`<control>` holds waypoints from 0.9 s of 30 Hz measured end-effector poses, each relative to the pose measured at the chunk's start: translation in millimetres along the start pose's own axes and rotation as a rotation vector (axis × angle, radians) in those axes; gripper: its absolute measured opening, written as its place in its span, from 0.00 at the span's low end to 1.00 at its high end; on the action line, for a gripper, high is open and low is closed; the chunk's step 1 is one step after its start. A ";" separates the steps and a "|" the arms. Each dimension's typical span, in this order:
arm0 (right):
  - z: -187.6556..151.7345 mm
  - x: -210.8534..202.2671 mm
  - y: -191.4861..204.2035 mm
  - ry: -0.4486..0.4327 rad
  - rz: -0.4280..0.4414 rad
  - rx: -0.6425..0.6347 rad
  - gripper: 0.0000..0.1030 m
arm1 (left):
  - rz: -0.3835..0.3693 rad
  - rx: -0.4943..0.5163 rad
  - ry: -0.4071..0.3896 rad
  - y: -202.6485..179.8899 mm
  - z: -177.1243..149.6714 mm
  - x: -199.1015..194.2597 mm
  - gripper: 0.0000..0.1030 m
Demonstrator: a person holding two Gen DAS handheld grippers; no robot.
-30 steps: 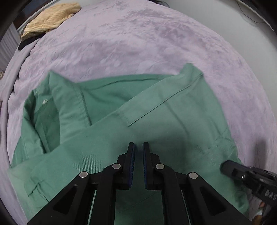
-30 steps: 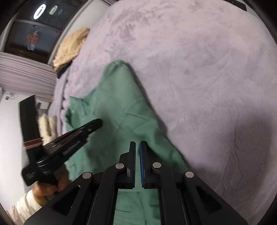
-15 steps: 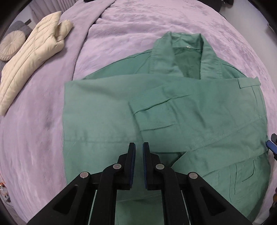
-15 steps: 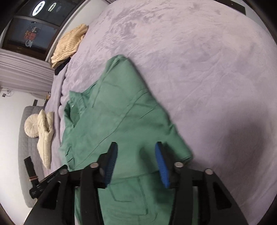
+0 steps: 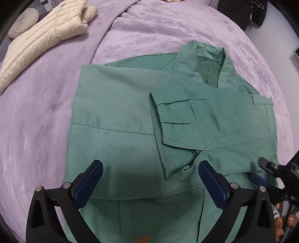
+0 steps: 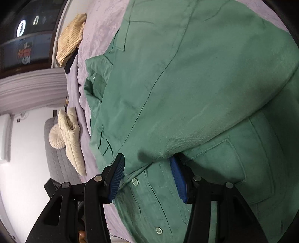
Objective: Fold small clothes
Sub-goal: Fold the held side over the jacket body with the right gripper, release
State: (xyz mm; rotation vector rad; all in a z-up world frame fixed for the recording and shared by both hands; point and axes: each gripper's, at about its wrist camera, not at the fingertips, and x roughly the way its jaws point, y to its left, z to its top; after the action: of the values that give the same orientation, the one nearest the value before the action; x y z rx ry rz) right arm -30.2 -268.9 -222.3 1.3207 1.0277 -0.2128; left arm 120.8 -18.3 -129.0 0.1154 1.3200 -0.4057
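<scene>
A green jacket [image 5: 119, 112] lies flat on the purple bedspread [image 5: 46, 115], collar [image 5: 209, 61] at the far side and both sleeves folded across its body. My left gripper [image 5: 151, 175] hovers over the near hem. Its jaws are opening wide; the cloth lies below them and is not pinched. My right gripper [image 6: 147, 175] is low over the button front [image 6: 135, 181], jaws half apart. A folded sleeve edge [image 6: 155, 149] bulges between the pads, which do not press on it. The right gripper [image 5: 261, 168] also shows at the jacket's right edge in the left wrist view.
A cream quilted jacket [image 5: 43, 37] and a round cushion [image 5: 22, 24] lie at the far left of the bed. A yellow knit garment [image 6: 71, 39] sits near the far edge. Dark clothing [image 5: 243, 11] hangs beyond the bed at top right. Someone's fingers [image 5: 284, 224] grip the right tool.
My left gripper swung across the jacket, then went from shut to wide open. My right gripper opened halfway and moved down close to the jacket's button front.
</scene>
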 end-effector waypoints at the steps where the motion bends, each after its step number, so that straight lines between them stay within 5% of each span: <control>1: 1.0 1.2 1.7 -0.004 -0.003 -0.004 0.53 | -0.006 -0.002 0.002 -1.7 0.7 1.0 0.99; 2: 1.5 1.3 4.5 -0.012 -0.003 -0.015 0.40 | -0.011 -0.004 0.001 -2.0 0.0 0.7 0.99; 3: 1.8 2.6 7.2 -0.014 -0.016 -0.028 0.14 | -0.027 -0.003 0.001 -3.9 2.3 3.1 0.99; 7: -1.1 2.5 8.7 -0.006 -0.040 -0.050 0.07 | 0.004 0.029 0.032 -14.0 0.3 17.3 0.96; 8: -3.3 3.2 6.4 0.005 -0.061 -0.061 0.07 | 0.025 0.051 0.046 -16.2 -2.9 23.7 0.90; 20: -13.6 -7.6 16.3 0.060 -0.183 -0.195 0.13 | 0.070 0.077 0.081 -16.9 -24.4 24.2 0.90; 22: -18.0 -15.3 19.1 0.062 -0.203 -0.218 0.24 | 0.066 0.067 0.083 -16.2 -26.3 20.4 0.90; 24: -23.1 -23.4 20.5 0.060 -0.221 -0.229 0.45 | 0.063 0.064 0.082 -17.4 -28.4 15.7 0.91; 27: -30.0 -32.7 21.0 0.061 -0.233 -0.236 0.45 | 0.064 0.068 0.079 -19.5 -31.1 8.6 0.91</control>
State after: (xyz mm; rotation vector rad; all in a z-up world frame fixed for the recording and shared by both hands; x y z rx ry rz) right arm -49.8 -250.0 -181.4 0.9992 1.2205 -0.2202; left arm 87.1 -28.6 -142.3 0.2321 1.3770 -0.3956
